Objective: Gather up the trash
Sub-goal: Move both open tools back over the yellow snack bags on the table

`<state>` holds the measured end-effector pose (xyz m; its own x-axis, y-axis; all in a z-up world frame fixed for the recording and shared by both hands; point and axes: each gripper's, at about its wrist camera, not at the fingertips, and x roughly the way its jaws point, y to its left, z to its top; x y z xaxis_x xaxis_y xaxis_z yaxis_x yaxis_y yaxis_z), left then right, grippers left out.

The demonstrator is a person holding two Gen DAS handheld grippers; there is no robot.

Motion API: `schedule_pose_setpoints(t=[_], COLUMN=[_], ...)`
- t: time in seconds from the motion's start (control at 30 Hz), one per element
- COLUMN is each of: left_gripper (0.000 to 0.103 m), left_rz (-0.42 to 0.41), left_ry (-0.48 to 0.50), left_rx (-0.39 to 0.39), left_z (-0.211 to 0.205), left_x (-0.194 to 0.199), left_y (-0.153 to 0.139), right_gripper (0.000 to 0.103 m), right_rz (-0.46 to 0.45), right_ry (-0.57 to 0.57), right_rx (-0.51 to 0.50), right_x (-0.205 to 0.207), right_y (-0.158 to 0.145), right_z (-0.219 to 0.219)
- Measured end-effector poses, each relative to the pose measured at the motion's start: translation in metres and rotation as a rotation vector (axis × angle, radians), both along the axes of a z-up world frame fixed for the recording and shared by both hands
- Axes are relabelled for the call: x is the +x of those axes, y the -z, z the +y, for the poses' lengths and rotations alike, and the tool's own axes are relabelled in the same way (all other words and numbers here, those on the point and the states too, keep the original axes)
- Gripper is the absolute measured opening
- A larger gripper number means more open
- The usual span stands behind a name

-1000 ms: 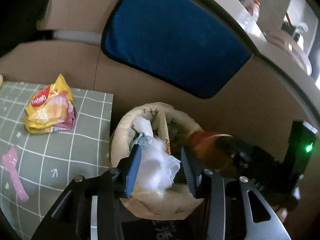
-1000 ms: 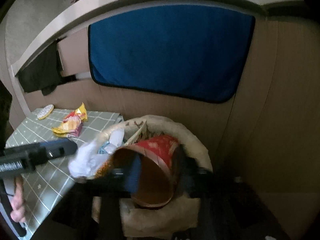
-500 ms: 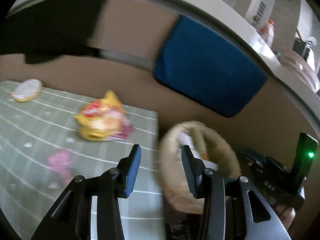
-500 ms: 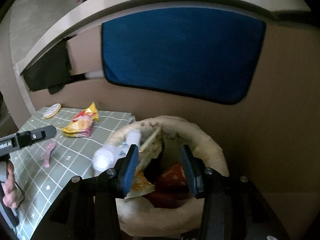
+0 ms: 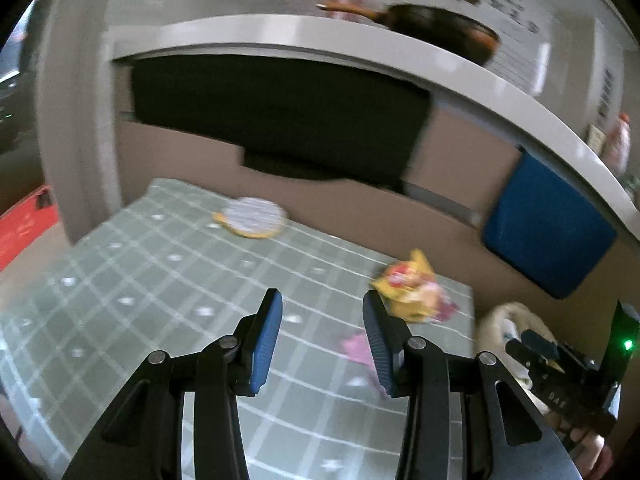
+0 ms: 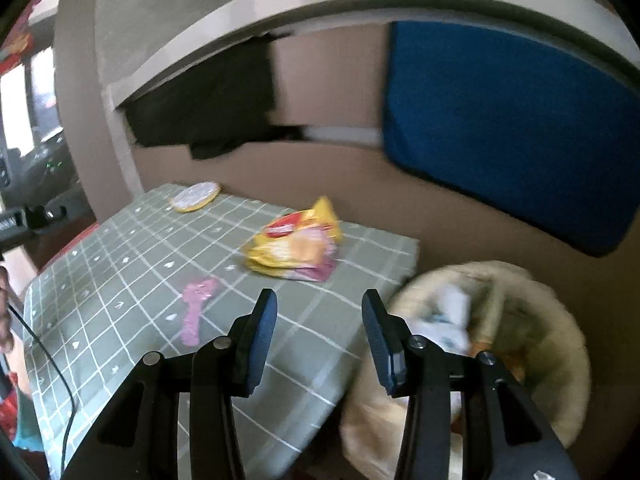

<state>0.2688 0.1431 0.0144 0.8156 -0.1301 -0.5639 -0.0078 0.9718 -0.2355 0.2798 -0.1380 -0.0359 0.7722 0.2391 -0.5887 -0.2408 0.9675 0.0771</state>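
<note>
- Left gripper and right gripper — both spread wide, nothing between the fingers.
- Yellow snack wrapper lies on the checked table, ahead of the right gripper, slightly left — its long axis runs across.
- In the left view it sits right of the fingers.

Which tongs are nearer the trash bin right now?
Right. The right tongs hover at the trash bin's rim; the left tongs are over the table, the bin off to their right.
</note>
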Motion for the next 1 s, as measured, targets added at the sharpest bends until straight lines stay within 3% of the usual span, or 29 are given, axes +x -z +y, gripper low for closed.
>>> schedule_pose_setpoints(t=[0.27,0.57,0.63,0.8,1.0], left_gripper=[0.043,0.043,0.043,0.043,0.043], left_rz=[-0.015,-0.028,-0.009,0.06,0.081], left_ry=[-0.11,-0.168,-0.15,-0.087,0.013], left_rx=[0.011,0.037,0.024,0.009,-0.002], left_z=[0.059,0.084,0.082,0.058,0.022], left_x=[-0.016,-0.023,-0.018,0.004,0.012], left_y=[-0.006,-0.009,-0.001,0.028,0.043], right_gripper=[0.042,0.042,0.042,0.045,0.048], right_rz=[0.096,0.131,0.101,0.09,0.218], right_ry=[-0.152,-0.319,-0.29,-0.105,0.01], right_rx=[0.024,-0.136,-0.142,-0.012,0.021], right_x=[0.026,0.053,0.06,0.1,0.182], right_y=[0.024,0.049,0.043,0.016,0.032], right_z=[0.06,0.134,0.13,0.077,0.055])
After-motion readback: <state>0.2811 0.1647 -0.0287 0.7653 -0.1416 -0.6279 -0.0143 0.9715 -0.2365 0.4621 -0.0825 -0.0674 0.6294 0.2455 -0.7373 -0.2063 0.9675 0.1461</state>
